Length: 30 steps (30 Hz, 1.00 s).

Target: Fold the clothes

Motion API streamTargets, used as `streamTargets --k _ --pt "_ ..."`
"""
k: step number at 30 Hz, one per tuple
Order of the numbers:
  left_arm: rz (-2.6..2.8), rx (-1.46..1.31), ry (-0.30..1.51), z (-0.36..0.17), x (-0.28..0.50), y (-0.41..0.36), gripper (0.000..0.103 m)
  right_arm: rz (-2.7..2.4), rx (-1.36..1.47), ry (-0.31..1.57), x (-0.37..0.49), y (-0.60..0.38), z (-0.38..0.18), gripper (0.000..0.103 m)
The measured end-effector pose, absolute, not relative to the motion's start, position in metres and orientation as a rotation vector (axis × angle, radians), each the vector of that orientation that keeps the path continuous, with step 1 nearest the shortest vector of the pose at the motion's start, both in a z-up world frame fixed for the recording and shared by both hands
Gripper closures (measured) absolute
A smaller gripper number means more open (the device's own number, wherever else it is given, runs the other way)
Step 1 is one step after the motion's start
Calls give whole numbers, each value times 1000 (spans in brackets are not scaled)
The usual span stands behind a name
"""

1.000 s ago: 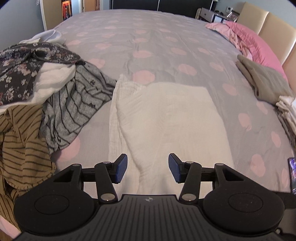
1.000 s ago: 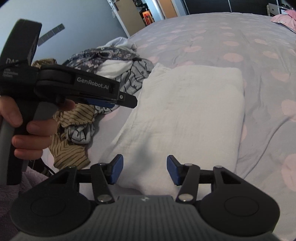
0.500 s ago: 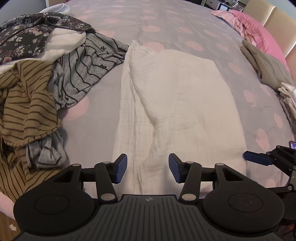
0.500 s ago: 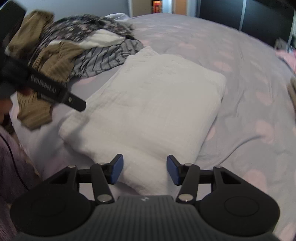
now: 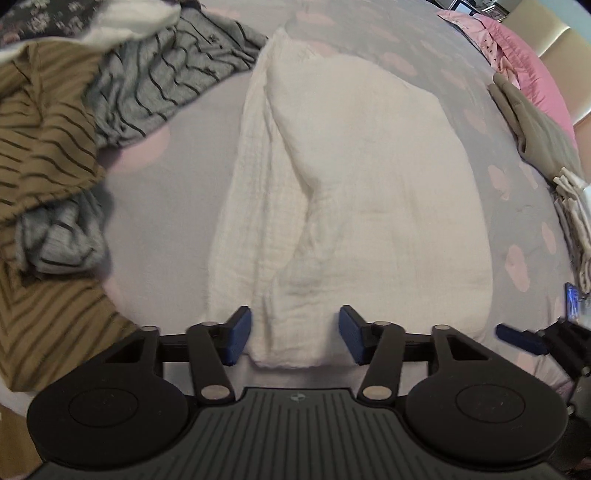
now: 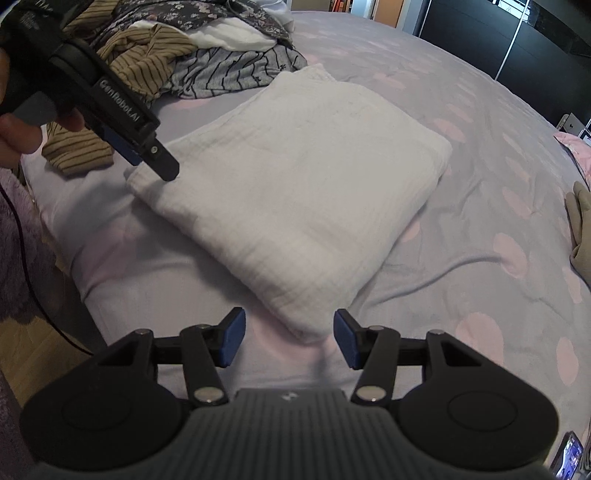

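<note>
A white muslin cloth (image 5: 369, 177) lies folded on the grey bedspread with pink dots (image 5: 159, 206). My left gripper (image 5: 293, 336) hangs low over the cloth's near left corner. A fold of that corner sits between its jaws, which are closing; the blue pads (image 5: 239, 334) do not press on it. My right gripper (image 6: 290, 341) stands open, with the cloth's (image 6: 303, 184) near right corner just between its fingertips. In the right wrist view a hand holds the left gripper (image 6: 162, 166), tip down over the far corner.
A heap of loose clothes sits to the left: a brown striped top (image 5: 40, 122), a grey striped one (image 5: 155, 77) and a floral one (image 6: 199, 14). A beige folded garment (image 5: 535, 136), a pink pillow (image 5: 532, 62) and a white stack (image 5: 576, 221) line the right. The bed edge and wooden floor (image 6: 40, 354) lie near left.
Both grippers have come down and closer to the white cloth's near edge. The right one has rolled and swung round, so the cloth's near corner now lies between its fingertips.
</note>
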<state>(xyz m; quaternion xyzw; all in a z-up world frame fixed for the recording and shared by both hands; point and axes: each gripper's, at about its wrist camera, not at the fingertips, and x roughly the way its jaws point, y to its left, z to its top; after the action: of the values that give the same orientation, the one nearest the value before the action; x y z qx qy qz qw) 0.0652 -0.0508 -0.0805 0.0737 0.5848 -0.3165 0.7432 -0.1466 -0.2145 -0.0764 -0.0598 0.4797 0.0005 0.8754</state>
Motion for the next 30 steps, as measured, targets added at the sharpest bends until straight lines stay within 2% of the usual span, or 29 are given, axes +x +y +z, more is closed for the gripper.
streamTargets --k 1,2,5,12,14,17,18,22,23,27,30 --pt "-693 168 1275 -81 64 -52 71 0 -121 1008 -147 -215 -80 47" --pt "-692 177 1268 -82 64 -54 85 -4 -117 1016 -147 -216 -83 47" --pt "-685 190 1248 -81 63 -56 98 -26 -94 1050 -147 -220 -94 47" --pt "-677 137 1205 -64 65 -47 98 -64 -36 1075 -145 -228 -100 47" --pt "-669 141 1220 -68 67 -48 92 -67 -28 1070 -145 -227 -98 47" --pt "-630 187 1226 -77 69 -49 60 -62 -23 1057 -144 -226 -95 47" --pt "-620 202 1219 -80 70 -50 55 -61 -23 1051 -143 -225 -94 47" --pt "-621 165 1235 -88 77 -51 55 -74 -14 1046 -142 -226 -94 47" --pt "-629 167 1237 -90 78 -53 59 -80 -7 1047 -141 -227 -94 47" --pt "-635 217 1191 -85 71 -61 94 -105 21 1056 -139 -234 -96 47" --pt "-641 219 1155 -76 67 -61 98 -115 37 1062 -139 -237 -98 47"
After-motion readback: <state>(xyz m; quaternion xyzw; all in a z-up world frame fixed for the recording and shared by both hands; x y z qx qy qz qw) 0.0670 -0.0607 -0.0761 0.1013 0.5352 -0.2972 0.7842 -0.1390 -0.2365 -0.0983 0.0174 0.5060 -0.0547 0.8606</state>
